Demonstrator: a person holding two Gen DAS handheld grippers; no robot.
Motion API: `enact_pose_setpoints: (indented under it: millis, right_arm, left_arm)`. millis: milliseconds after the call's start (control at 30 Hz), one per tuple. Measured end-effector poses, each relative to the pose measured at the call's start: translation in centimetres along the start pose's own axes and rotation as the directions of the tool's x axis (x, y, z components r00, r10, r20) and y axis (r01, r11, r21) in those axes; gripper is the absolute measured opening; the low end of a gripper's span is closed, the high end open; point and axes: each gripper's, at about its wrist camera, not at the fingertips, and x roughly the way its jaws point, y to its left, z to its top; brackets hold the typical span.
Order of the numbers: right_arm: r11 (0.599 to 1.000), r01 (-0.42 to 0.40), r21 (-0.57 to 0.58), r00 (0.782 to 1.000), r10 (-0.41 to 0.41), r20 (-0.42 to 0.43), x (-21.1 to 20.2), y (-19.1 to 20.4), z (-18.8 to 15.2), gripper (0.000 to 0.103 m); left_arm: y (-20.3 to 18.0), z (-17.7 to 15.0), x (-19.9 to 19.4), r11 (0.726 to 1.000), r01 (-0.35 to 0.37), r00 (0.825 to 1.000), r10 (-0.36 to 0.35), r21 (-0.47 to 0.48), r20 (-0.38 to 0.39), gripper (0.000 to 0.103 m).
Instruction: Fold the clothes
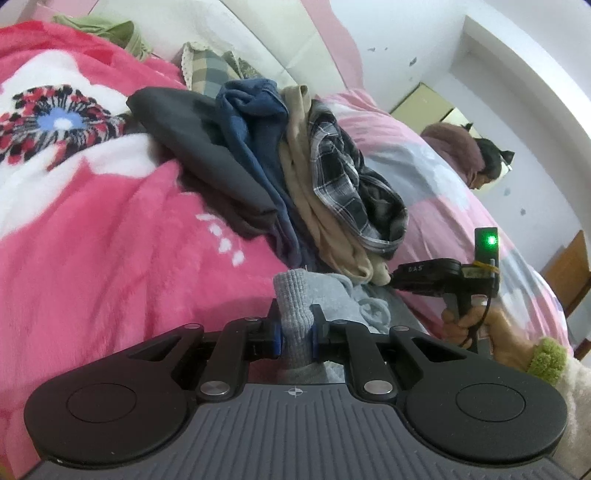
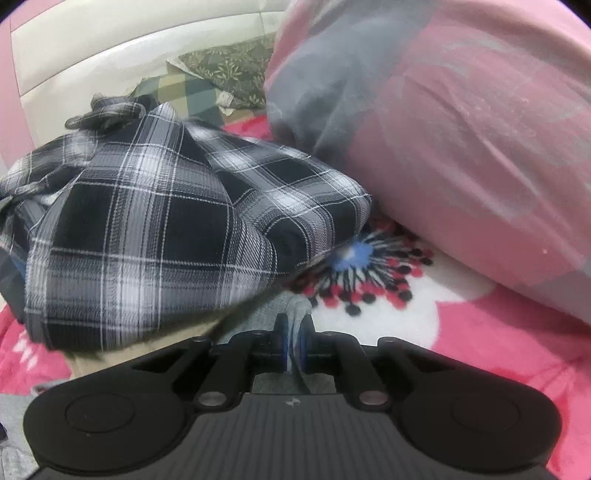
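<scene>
Grey knit garment [image 1: 295, 314] sits clamped in the left claw [image 1: 295, 334], blue pads pinching a ribbed edge, likely a cuff or hem. Holding by the ribbing gives a firm, non-slipping anchor for pulling the piece flat.

Right claw [image 2: 293, 345] is likewise pressed together on a thin fold of grey fabric [image 2: 291, 314]; probably the same garment, though the view is too tight to confirm. Two separate pinch points suggest the cloth is being stretched between them ahead of a fold.

In the left view, the person's hand [image 1: 469, 325] grips the right gripper's handle low over the bed, beside the grey piece.

Just beyond lies the unfolded pile: beige garment [image 1: 317, 206], plaid shirt [image 1: 343, 184], navy item [image 1: 255, 122] and dark grey item [image 1: 192, 136], heaped together on the pink floral blanket [image 1: 110, 240]. Pile sits within reach but clear of the work area, so the next piece can be drawn without disturbing the fold.

Farther back: pale pink duvet [image 1: 424, 155] bunched aside, checked pillow [image 1: 207, 70] against the headboard [image 1: 258, 33].
</scene>
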Motion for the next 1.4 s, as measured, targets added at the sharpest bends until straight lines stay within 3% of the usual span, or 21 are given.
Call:
enact_pose_setpoints:
  millis: [367,533,600,667,833,933,1000,1067,1167,1267,1367,1400]
  right_arm:
    - [1.0,-0.003,0.027,1.0,0.002,0.028,4.4,-0.2,-0.2,0.008]
    - [0.989,-0.05,0.139,0.999,0.05,-0.001,2.3,-2.5,0.6,0.017]
    - [0.987,-0.027,0.159,0.999,0.024,0.023,-0.9,-3.5,0.8,0.034]
    - [0.985,-0.005,0.175,0.997,-0.009,0.076,-5.8,-5.0,0.8,0.045]
    - [0.965,-0.012,0.261,0.976,-0.045,0.214,-22.7,-9.8,-1.9,0.046]
    - [0.949,-0.016,0.316,0.939,-0.095,0.33,-34.5,-11.6,-5.9,0.046]
    - [0.937,-0.024,0.349,0.898,-0.133,0.419,-41.8,-12.2,-8.9,0.048]
    - [0.927,-0.017,0.375,0.847,-0.186,0.498,-49.4,-12.2,-13.0,0.051]
    - [0.907,0.02,0.42,0.761,-0.286,0.582,-58.8,-11.7,-19.5,0.068]
    - [0.875,0.064,0.479,0.692,-0.385,0.61,-65.4,-10.9,-26.1,0.069]
    - [0.818,0.095,0.568,0.667,-0.475,0.574,-68.5,-10.8,-31.6,0.069]
    - [0.795,0.098,0.598,0.673,-0.496,0.549,-68.6,-11.2,-33.0,0.07]
  left_arm:
    - [0.4,-0.2,1.5,0.996,-0.081,0.997,0.081,0.04,-0.012,0.015]
    - [0.3,1.1,0.2,0.996,-0.082,0.995,0.081,-0.021,-0.052,0.023]
    - [0.1,2.0,-1.7,0.994,-0.104,0.994,0.103,-0.041,-0.02,0.025]
    - [-0.6,3.2,-4.2,0.994,-0.108,0.993,0.109,-0.026,0.035,0.025]
    - [-4.7,8.0,-11.0,0.987,-0.126,0.978,0.106,0.102,0.179,0.027]
    - [-8.6,10.9,-14.3,0.966,-0.156,0.961,0.1,0.206,0.257,0.032]
    - [-11.3,12.1,-15.4,0.953,-0.161,0.958,0.088,0.258,0.273,0.033]
    - [-14.0,12.4,-15.4,0.943,-0.136,0.965,0.058,0.303,0.254,0.034]
    - [-17.9,10.9,-13.5,0.93,-0.048,0.986,-0.014,0.365,0.166,0.038]
    - [-21.6,7.2,-10.0,0.907,0.073,0.995,-0.095,0.416,0.032,0.045]
    - [-24.3,2.3,-5.3,0.886,0.175,0.984,-0.143,0.43,-0.106,0.046]
    - [-24.8,0.6,-3.5,0.885,0.19,0.979,-0.141,0.425,-0.144,0.046]
